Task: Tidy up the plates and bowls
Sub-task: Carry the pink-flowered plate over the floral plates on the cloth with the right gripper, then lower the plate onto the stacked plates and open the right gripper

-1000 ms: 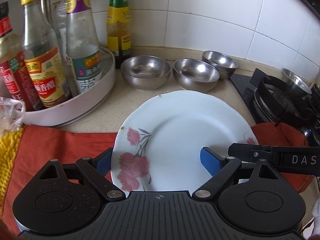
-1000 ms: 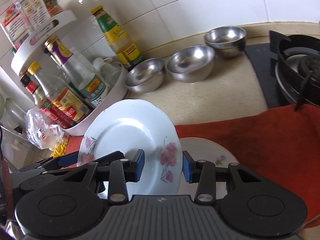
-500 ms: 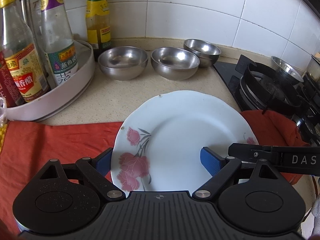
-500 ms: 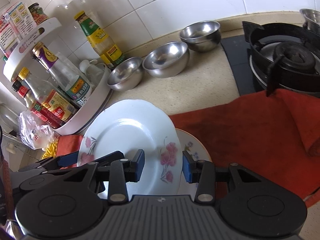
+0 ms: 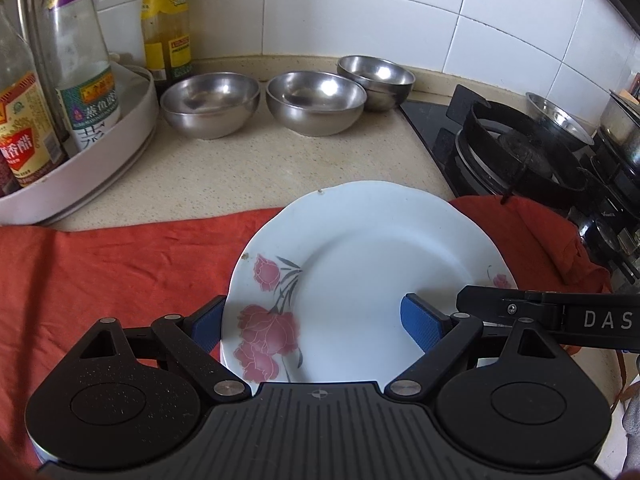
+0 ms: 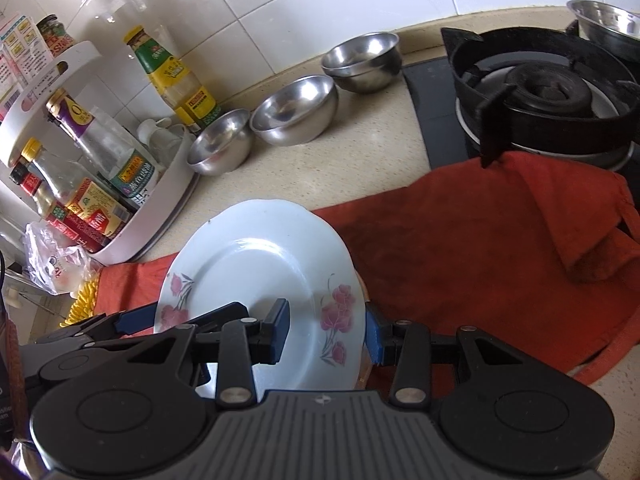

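- Far left: a white round plastic rack [image 5: 80, 184] of sauce bottles stands on the speckled beige table [image 5: 260, 168]. It is not part of the job, so keep clear of it.
- Along the back wall is a row of round stainless steel bowls: a left bowl [image 5: 210, 102], a middle bowl [image 5: 316, 100] just beside it, and a right bowl [image 5: 376, 80] that looks like two nested together. None of them has been gathered yet.
- Front centre: the white scalloped plate with pink flowers [image 5: 360, 280] is off the table, tilted, and held over the red cloth [image 5: 120, 272].
- Your left tool [image 5: 312, 320] stands wide across the plate's left part. One blue pad is tucked behind the rim and the other lies over the face. I cannot tell whether these pads actually press.
- Your right tool [image 6: 326, 332] is set narrow and pinches the plate's right rim, with one pad on the face and one behind the edge. This looks like the grip that carries the plate.
- Right: the black gas stove [image 5: 520, 152], with the cloth's corner lapping its edge. Another steel bowl [image 5: 556, 120] sits beyond the burner.

Step in hand, as I judge it: you are carrying the plate to its resting place. The plates come first and the bowls have not been started.

Next move: level the plate and lower it squarely onto the cloth or a waiting stack. Let go only once it is resting on something. A rim pinch on glazed ware could slip, so go slowly. Keep it away from the stove grate.
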`<state>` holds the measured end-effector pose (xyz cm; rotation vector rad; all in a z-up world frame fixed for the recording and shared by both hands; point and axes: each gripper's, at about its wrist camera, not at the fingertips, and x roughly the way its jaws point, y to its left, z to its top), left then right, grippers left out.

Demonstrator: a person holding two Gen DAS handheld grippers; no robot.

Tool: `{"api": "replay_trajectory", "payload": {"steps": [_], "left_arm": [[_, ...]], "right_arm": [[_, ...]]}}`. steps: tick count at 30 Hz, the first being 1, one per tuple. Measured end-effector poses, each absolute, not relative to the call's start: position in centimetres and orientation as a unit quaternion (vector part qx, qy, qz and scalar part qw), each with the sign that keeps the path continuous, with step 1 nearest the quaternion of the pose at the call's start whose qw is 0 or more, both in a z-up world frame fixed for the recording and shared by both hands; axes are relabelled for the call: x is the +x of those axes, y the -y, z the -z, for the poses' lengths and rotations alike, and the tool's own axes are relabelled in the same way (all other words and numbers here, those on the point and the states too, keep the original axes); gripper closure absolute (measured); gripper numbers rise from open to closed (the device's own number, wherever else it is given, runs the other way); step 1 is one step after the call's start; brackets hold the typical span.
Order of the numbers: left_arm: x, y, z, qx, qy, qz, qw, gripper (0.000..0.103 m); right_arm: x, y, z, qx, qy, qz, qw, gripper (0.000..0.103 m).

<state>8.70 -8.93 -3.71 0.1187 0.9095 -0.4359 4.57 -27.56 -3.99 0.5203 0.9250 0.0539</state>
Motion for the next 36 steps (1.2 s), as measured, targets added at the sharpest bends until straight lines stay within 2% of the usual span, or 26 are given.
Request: {"api": "replay_trajectory", "payload": {"steps": [36], "left_arm": [[8.1,9.4,4.7,0.07,-0.435,0.153,0.885,0.015]], "right_arm": [[5.0,26.6,5.9,0.183,-0.445,-0.057,0.875,0.062]]}}
